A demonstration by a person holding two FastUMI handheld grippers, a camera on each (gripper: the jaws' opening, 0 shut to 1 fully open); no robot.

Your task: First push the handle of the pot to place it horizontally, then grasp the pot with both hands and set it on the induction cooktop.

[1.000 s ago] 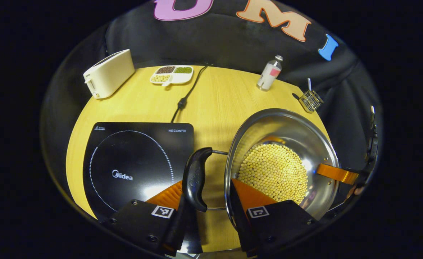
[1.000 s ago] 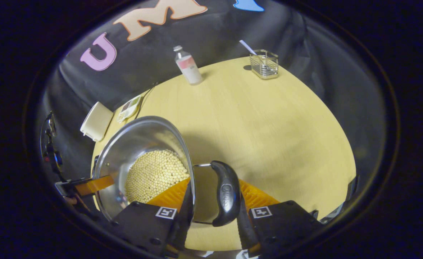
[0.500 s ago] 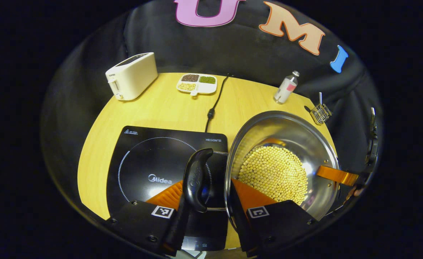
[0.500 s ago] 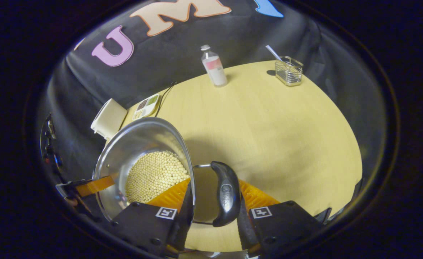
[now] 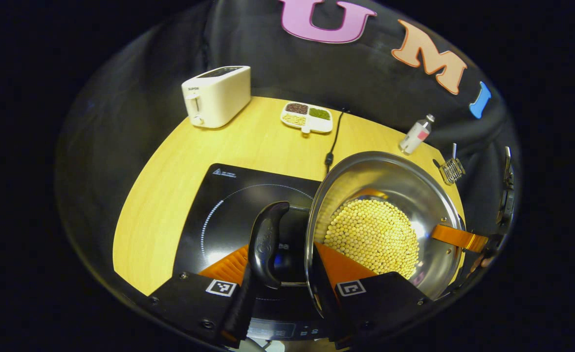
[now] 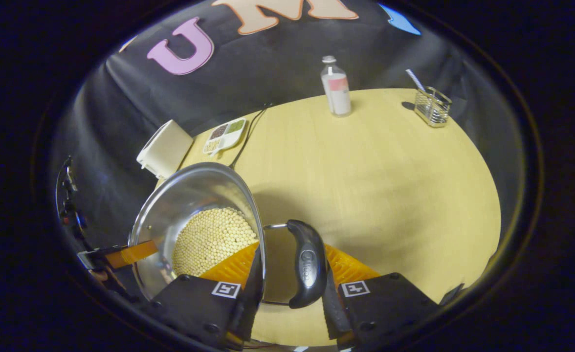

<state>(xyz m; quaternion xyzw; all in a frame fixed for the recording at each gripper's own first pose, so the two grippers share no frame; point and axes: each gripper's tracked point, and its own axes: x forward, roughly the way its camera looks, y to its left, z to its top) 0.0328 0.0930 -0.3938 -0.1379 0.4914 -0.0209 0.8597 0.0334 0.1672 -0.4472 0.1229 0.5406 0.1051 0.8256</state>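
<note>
Both grippers' fingers straddle a handle and the rim, clamping the steel pot [image 5: 380, 215] of soybeans — left gripper [image 5: 280, 266], right gripper [image 6: 292, 269]. It hangs partly over the induction cooktop [image 5: 229, 195]; keep level, centre on the ring, lower gently — beans shift.

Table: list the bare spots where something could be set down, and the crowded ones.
Bare: the table between the pot, bottle and wire basket; also the strip left of the cooktop. Crowded: the far edge by the toaster, dish and cord.
</note>
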